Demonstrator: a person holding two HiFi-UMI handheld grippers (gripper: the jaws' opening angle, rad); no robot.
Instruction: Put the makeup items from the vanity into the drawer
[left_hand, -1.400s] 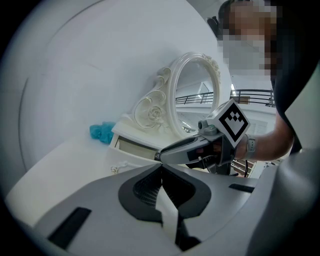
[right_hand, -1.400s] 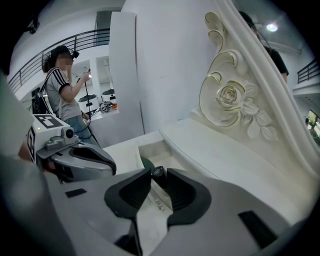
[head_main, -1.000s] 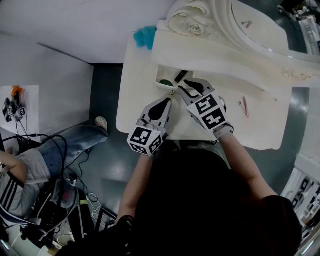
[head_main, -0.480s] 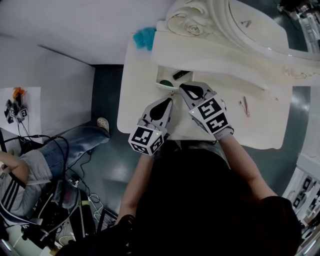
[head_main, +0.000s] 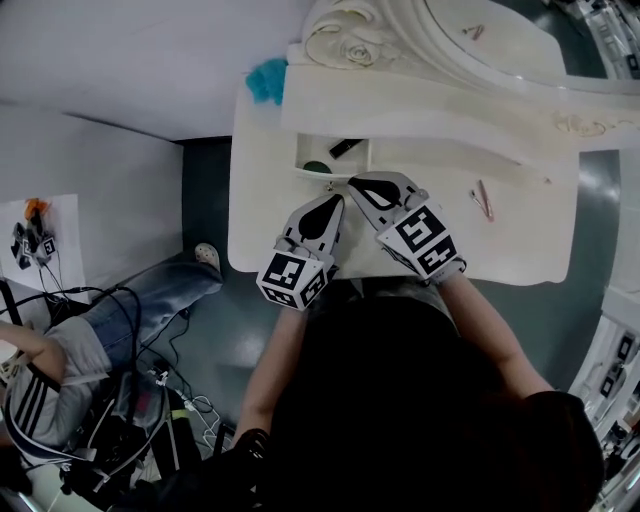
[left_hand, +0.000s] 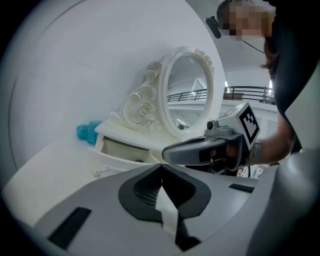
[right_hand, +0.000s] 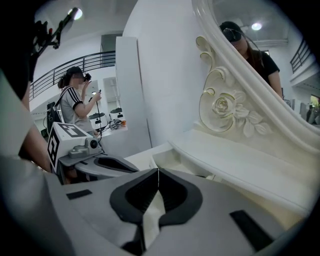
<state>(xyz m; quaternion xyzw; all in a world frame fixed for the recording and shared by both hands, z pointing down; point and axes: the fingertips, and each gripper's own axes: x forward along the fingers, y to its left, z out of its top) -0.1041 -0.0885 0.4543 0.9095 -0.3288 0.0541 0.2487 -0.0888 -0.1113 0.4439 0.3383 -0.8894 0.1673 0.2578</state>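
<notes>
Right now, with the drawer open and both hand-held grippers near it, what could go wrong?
1. The right hand-held gripper has just closed on nothing beside the open drawer; moving forward, it might knock the drawer.
2. The left hand-held gripper is very close to it, so they may collide.
3. The pink item lies far right on the table and might be forgotten.

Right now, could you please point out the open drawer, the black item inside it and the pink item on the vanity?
open drawer (head_main: 312, 148): head view, bare floor.
black item (head_main: 345, 147): head view, its middle.
pink item (head_main: 483, 200): head view, its middle.
</notes>
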